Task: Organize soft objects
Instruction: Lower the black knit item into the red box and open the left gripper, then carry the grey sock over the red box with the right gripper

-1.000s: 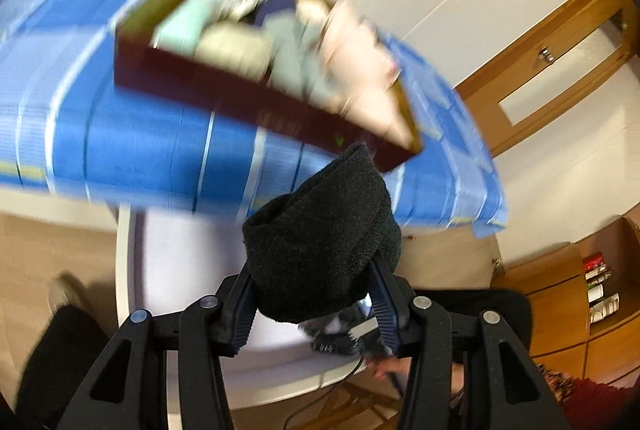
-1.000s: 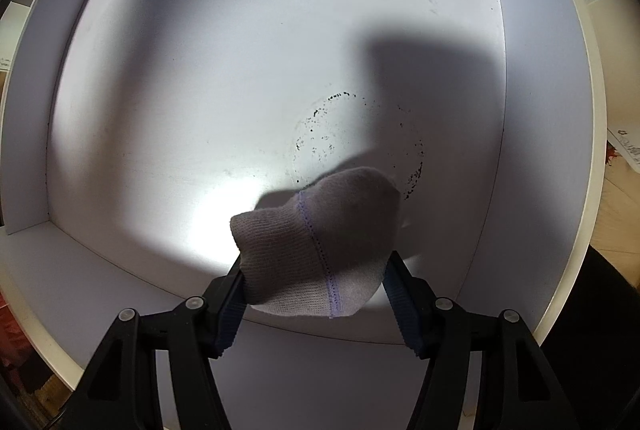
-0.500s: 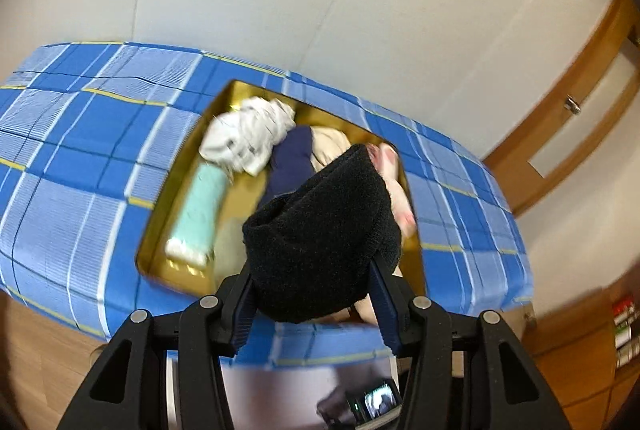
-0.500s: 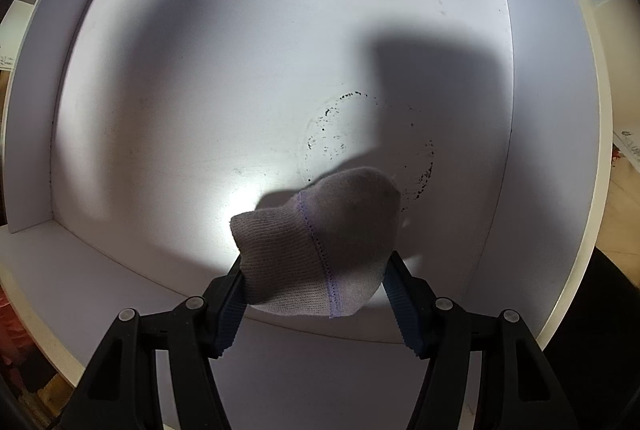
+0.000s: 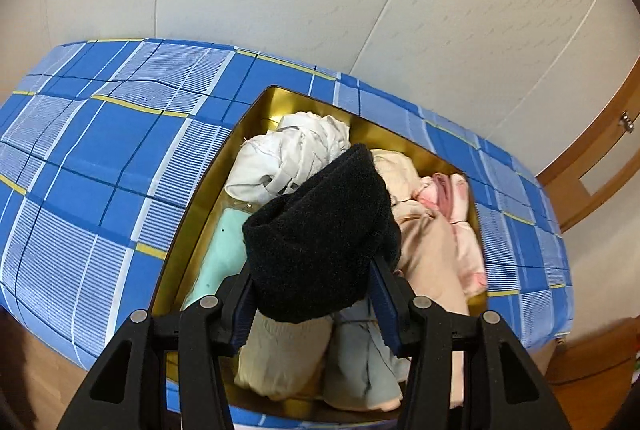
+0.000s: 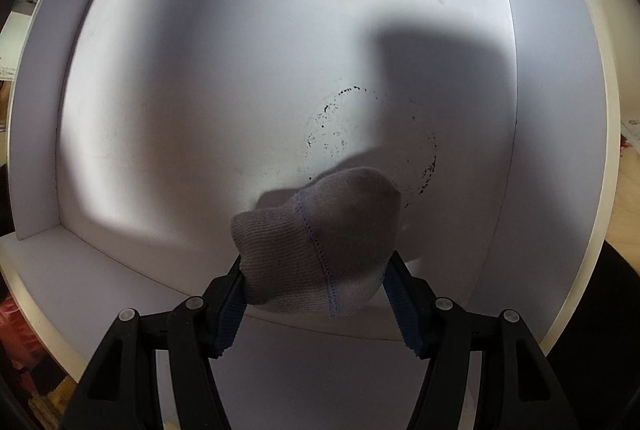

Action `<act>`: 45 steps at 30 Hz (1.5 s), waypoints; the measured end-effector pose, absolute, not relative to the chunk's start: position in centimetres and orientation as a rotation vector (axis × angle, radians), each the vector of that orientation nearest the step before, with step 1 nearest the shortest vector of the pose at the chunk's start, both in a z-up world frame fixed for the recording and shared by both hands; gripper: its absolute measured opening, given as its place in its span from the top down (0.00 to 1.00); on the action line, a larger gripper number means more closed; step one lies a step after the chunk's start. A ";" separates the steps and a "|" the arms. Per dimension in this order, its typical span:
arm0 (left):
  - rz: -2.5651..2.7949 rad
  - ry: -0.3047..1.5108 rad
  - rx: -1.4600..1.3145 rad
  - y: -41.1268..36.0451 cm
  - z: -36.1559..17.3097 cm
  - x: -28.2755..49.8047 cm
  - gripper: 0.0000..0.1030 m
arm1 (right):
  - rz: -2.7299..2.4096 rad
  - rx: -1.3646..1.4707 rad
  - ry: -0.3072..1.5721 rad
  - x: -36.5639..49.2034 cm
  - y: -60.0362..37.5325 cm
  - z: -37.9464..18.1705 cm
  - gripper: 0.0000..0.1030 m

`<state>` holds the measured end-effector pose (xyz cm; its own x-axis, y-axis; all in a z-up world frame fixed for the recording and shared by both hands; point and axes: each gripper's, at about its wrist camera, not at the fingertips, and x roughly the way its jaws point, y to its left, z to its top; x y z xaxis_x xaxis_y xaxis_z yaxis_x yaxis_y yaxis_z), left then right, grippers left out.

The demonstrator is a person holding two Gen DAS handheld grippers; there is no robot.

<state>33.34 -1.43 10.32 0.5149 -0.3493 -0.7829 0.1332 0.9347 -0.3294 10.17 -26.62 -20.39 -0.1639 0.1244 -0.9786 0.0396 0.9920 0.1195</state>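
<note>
My left gripper (image 5: 314, 284) is shut on a rolled black sock (image 5: 320, 234) and holds it above a gold-lined tray (image 5: 304, 102) full of soft items: a white bundle (image 5: 288, 154), a mint roll (image 5: 218, 250), beige rolls (image 5: 280, 354), a pink cloth (image 5: 460, 214). My right gripper (image 6: 316, 284) is shut on a rolled grey sock (image 6: 316, 242) with a blue seam, held inside a white compartment (image 6: 240, 70) just above its floor.
The tray sits on a blue plaid cloth (image 5: 100, 150) over a table against a white wall. Wooden furniture (image 5: 600, 158) stands at the right. The white compartment has side walls (image 6: 552, 110) and dark specks in a ring on its floor (image 6: 360, 134).
The left gripper has swung up and over the tray with the black sock; the tray now lies directly beneath. The right gripper has moved slightly within the white compartment, still holding the grey sock.
</note>
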 end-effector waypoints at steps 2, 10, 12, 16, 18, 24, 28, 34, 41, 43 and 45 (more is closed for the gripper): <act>-0.274 0.992 -0.218 -1.8 9.9 33.8 0.51 | 0.075 0.134 1.738 10.3 -26.9 -20.1 0.37; -0.236 1.004 -0.182 -2.7 8.6 34.8 0.51 | 0.078 0.158 1.748 10.8 -28.1 -20.6 0.37; -0.233 1.005 -0.178 -2.8 8.2 35.0 0.51 | 0.078 0.161 1.749 10.9 -28.4 -20.7 0.37; -0.223 1.013 -0.190 -2.7 7.5 35.4 0.51 | 0.079 0.171 1.753 10.5 -29.5 -22.0 0.37; -0.214 1.007 -0.194 -2.6 7.3 35.6 0.49 | 0.080 0.175 1.754 10.5 -29.5 -22.2 0.37; -0.200 1.028 -0.228 -2.0 6.8 35.7 0.42 | 0.076 0.184 1.757 10.1 -28.3 -22.4 0.37; -0.198 0.988 -0.275 -0.7 7.7 35.0 0.38 | 0.076 0.182 1.758 10.1 -28.3 -22.5 0.37; -0.214 0.918 -0.238 0.7 9.0 32.7 0.38 | 0.073 0.173 1.759 10.3 -27.7 -22.5 0.37; -0.248 0.853 -0.234 2.4 9.2 28.5 0.38 | 0.074 0.162 1.756 10.4 -27.7 -22.4 0.37; -0.257 0.831 -0.221 2.7 9.2 27.0 0.38 | 0.074 0.161 1.750 10.2 -27.5 -22.2 0.38; -0.275 0.803 -0.215 3.0 9.1 25.4 0.38 | 0.068 0.170 1.735 10.1 -27.5 -21.7 0.39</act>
